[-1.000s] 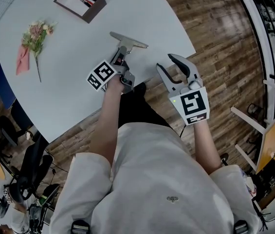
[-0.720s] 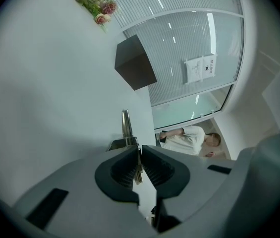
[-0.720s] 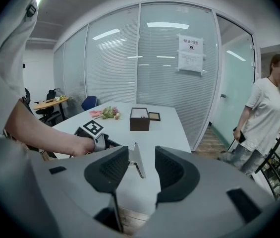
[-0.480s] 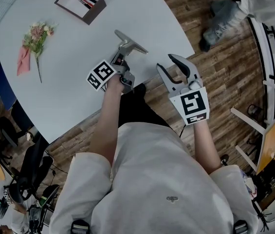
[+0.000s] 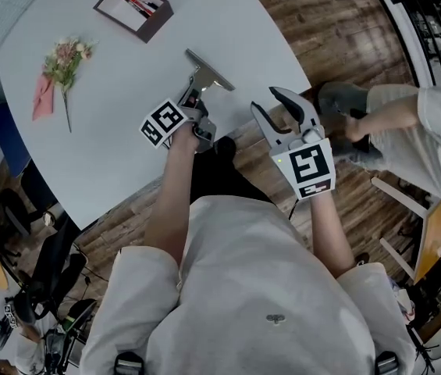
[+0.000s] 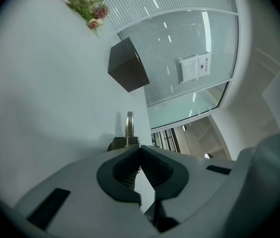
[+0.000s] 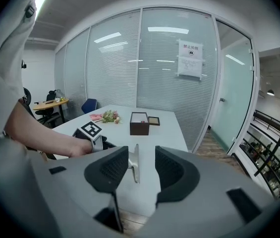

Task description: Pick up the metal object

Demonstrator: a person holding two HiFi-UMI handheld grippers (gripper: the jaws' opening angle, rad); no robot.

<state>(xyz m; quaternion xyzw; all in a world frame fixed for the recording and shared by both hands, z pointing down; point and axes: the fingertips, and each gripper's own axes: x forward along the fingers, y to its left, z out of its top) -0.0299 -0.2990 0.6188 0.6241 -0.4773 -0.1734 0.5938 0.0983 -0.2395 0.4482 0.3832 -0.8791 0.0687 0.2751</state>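
Left gripper [image 5: 196, 96] has pinched shut on the metal tool [image 5: 209, 69] at 12 o'clock; right gripper [image 5: 275, 111] gapes empty; this thin tip-hold could slip on lifting

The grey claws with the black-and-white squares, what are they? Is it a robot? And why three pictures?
No robot: a person holds a two-fingered tool, a gripper, in each hand; the patterned cubes belong to them. One picture comes from a camera on the person's head, looking down. The other two come from cameras riding on each gripper. On the white table are a bunch of flowers, a dark box and a metal object. The left gripper has its fingers pinched shut on the metal object. The right gripper is open and empty, near the table's edge.
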